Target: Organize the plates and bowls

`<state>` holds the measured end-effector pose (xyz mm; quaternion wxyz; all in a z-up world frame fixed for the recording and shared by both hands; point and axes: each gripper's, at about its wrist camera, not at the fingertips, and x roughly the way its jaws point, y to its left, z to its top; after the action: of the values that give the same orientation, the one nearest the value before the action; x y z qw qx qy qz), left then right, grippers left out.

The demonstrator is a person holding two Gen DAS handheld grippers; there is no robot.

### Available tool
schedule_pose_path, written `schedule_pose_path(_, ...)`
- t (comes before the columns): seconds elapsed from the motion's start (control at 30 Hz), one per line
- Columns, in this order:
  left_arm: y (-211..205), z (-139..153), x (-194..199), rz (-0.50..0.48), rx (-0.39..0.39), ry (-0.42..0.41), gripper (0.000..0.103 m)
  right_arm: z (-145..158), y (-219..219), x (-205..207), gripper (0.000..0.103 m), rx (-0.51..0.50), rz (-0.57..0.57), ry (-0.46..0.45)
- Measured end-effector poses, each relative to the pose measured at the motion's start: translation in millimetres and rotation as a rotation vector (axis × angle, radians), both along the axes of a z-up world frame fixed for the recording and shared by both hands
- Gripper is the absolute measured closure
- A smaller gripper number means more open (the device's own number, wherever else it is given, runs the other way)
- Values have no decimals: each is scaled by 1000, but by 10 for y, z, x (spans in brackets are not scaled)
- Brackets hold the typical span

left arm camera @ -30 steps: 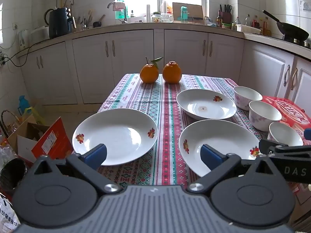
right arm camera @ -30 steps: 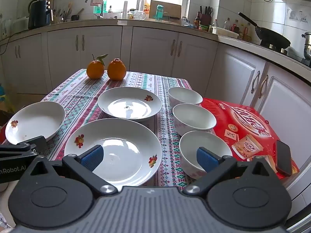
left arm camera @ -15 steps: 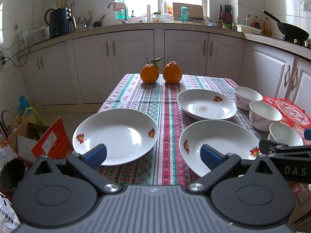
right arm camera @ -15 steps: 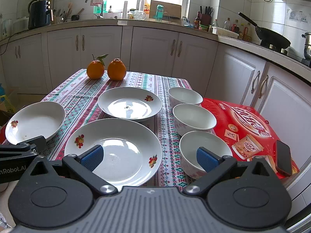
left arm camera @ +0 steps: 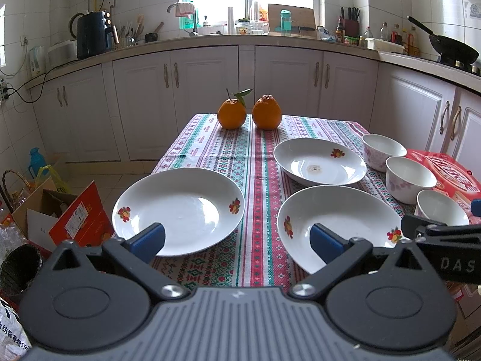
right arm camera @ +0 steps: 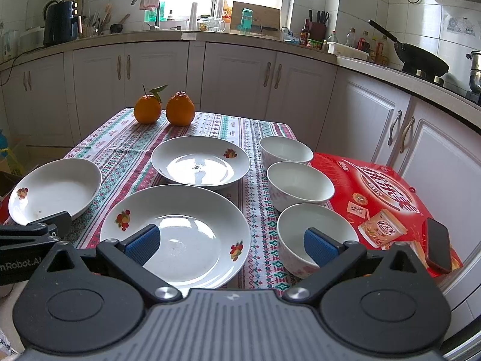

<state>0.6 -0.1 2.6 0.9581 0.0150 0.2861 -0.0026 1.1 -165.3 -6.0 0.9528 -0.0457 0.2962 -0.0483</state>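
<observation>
Three white flower-print plates lie on the striped tablecloth: one at the left (left arm camera: pixel 180 207) (right arm camera: pixel 57 186), one near the front (left arm camera: pixel 339 222) (right arm camera: pixel 180 225), one farther back (left arm camera: pixel 318 162) (right arm camera: pixel 200 162). Three white bowls stand in a row along the right side: far (right arm camera: pixel 285 150), middle (right arm camera: pixel 300 183), near (right arm camera: pixel 312 234). My left gripper (left arm camera: pixel 236 240) hovers open at the table's front edge, between the left and front plates. Open as well, my right gripper (right arm camera: pixel 230 243) hangs over the gap between the front plate and the near bowl. Neither holds anything.
Two oranges (left arm camera: pixel 249 112) sit at the table's far end. A red box (right arm camera: pixel 381 192) with a phone (right arm camera: pixel 437 245) on it lies right of the bowls. White cabinets ring the room. Cardboard boxes (left arm camera: pixel 60 213) and a bin stand on the floor at left.
</observation>
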Motion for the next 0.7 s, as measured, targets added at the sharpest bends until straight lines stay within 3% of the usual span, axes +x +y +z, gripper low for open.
schedule_pose_path(0.7,-3,-28,15,7,2,-2,1,7,6,-12,0,1,6,-7)
